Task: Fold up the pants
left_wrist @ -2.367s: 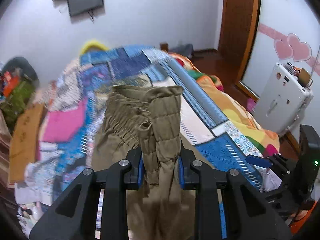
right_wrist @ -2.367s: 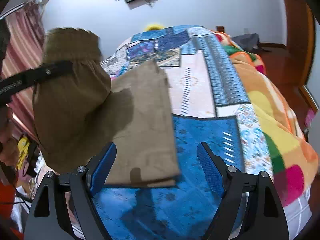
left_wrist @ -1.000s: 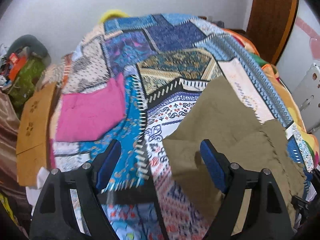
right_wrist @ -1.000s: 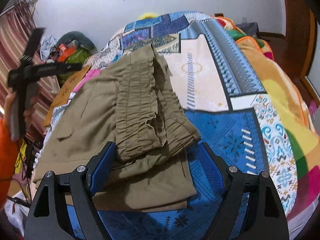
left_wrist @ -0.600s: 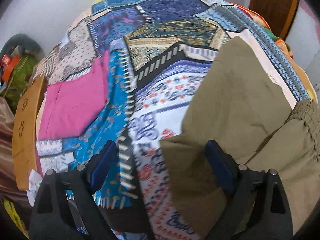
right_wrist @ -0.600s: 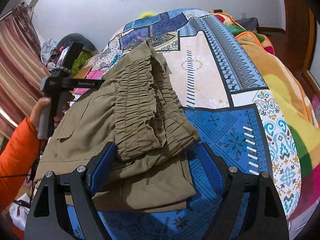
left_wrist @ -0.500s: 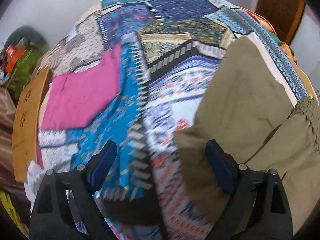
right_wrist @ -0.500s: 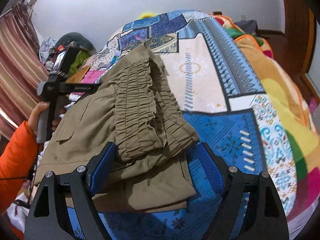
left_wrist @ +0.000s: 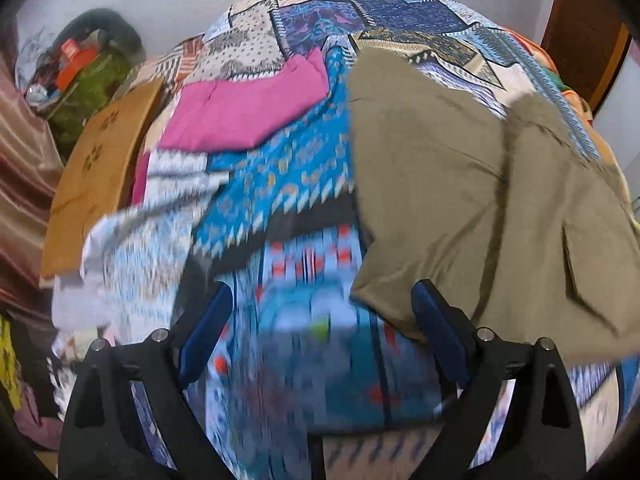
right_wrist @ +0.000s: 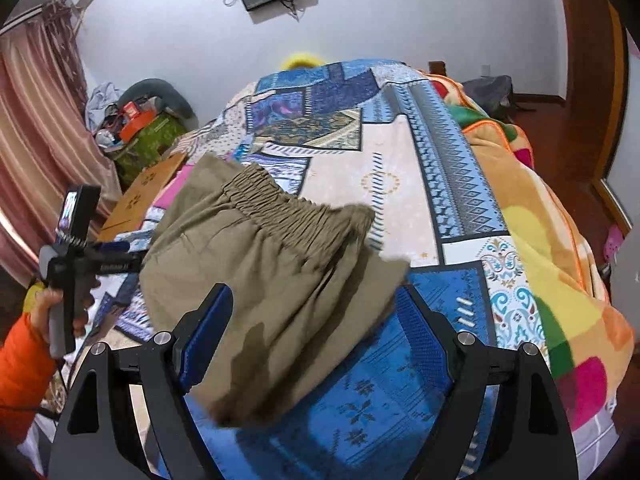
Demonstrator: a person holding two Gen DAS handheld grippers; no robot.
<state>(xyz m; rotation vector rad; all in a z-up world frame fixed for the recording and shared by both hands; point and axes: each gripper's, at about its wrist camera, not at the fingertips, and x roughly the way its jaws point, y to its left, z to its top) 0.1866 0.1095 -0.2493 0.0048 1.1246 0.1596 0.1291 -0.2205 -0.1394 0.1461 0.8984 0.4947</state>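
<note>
Olive-khaki cotton, thin and limp: pants (right_wrist: pixel 276 280) likely to sag and slide out of shape unless taken at a doubled edge or the gathered elastic waistband (right_wrist: pixel 288 208), the thickest and firmest part. Folded into a compact bundle near the front edge of the bed (right_wrist: pixel 520 208), on the patchwork quilt (left_wrist: pixel 280 184), waistband ruffled across the top layer, pocket flap showing on one side, lower layers poking out unevenly. Left gripper (left_wrist: pixel 320 332) spread wide, holding nothing, hovering beside the bundle's near corner. Right gripper (right_wrist: pixel 316 328) likewise wide apart and empty, fingers (right_wrist: pixel 204 336) straddling the bundle's front edge.
</note>
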